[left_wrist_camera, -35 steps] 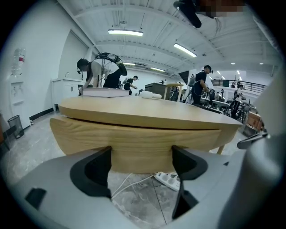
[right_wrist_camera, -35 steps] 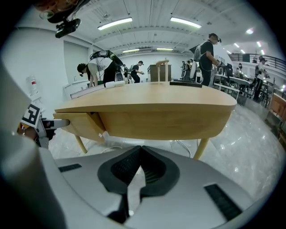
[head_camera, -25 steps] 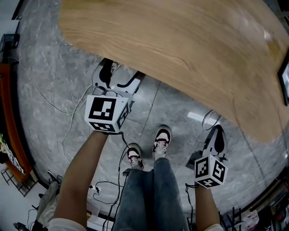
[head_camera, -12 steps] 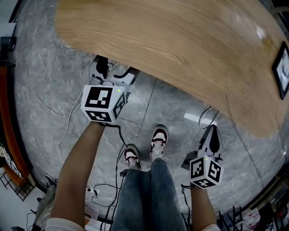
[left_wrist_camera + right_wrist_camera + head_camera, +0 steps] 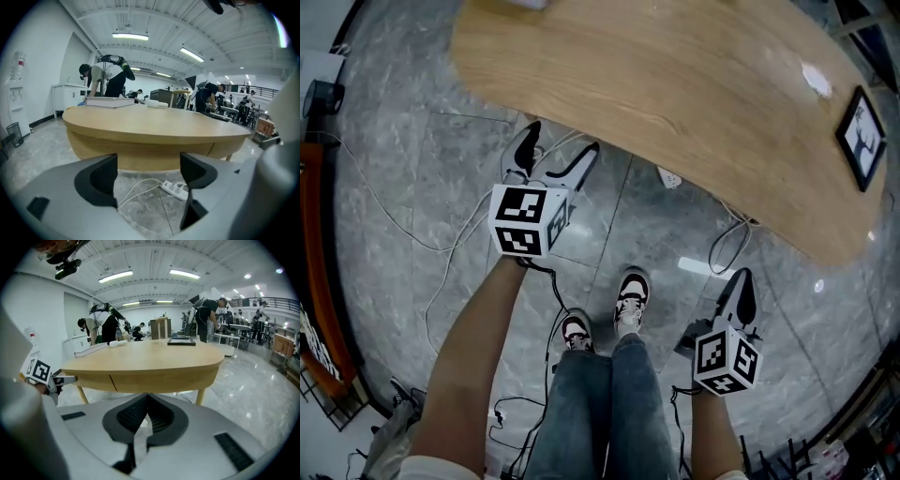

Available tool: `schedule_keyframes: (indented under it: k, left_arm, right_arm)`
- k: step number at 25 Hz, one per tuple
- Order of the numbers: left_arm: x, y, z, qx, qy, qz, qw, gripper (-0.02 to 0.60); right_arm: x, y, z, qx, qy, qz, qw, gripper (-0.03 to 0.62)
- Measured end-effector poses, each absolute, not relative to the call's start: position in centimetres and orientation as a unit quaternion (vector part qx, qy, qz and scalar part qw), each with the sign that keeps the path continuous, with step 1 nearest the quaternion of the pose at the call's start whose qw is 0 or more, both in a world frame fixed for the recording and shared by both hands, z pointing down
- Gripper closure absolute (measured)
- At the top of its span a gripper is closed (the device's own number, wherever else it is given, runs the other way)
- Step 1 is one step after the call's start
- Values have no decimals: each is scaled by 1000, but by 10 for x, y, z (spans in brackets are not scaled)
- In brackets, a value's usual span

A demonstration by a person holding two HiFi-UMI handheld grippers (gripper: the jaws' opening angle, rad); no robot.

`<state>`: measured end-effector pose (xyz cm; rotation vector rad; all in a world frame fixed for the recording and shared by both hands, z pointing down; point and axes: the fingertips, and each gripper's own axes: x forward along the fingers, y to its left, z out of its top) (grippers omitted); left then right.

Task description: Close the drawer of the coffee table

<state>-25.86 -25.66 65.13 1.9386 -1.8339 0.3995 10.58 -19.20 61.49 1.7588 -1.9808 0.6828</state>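
Holding my left gripper [image 5: 555,155] wide open and empty at the near edge of the coffee table [image 5: 675,84], drawer [image 5: 136,379] front flush in the rim ahead, my right gripper [image 5: 742,292] clamped closed on nothing, farther back from the table.

The drawer [image 5: 159,379], a plain front in the right gripper view, is hidden in the head view beneath the overhang of the coffee table's surface [image 5: 675,84], which runs off the top edge. A power strip [image 5: 670,177] lies partly under that rim. The print in the picture frame [image 5: 860,138], upper right, is too small to make out. The forearms [image 5: 469,356] and jeans [image 5: 591,412] are cut by the bottom edge. In the left gripper view a dark thing [image 5: 218,5] at the top edge is cut off and unidentifiable, and the people [image 5: 105,77] stand half hidden behind the surface.
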Motion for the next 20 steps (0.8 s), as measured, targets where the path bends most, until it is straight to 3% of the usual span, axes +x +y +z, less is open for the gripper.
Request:
schedule_keyframes:
  k: [5, 9, 18, 20]
  left_arm:
    - [-235, -201, 574, 715, -651, 102, 233, 178]
    - [-214, -142, 459, 731, -645, 64, 214, 232]
    - [-204, -62, 230, 716, -677, 47, 164, 527]
    - [-194, -50, 196, 711, -683, 53, 156, 567]
  right_arm:
    - [103, -172, 554, 638, -715, 234, 163, 594]
    - [99, -127, 469, 626, -728, 227, 166, 594]
    - [134, -78, 248, 639, -739, 176, 120, 594]
    - [148, -68, 206, 638, -745, 154, 118, 594]
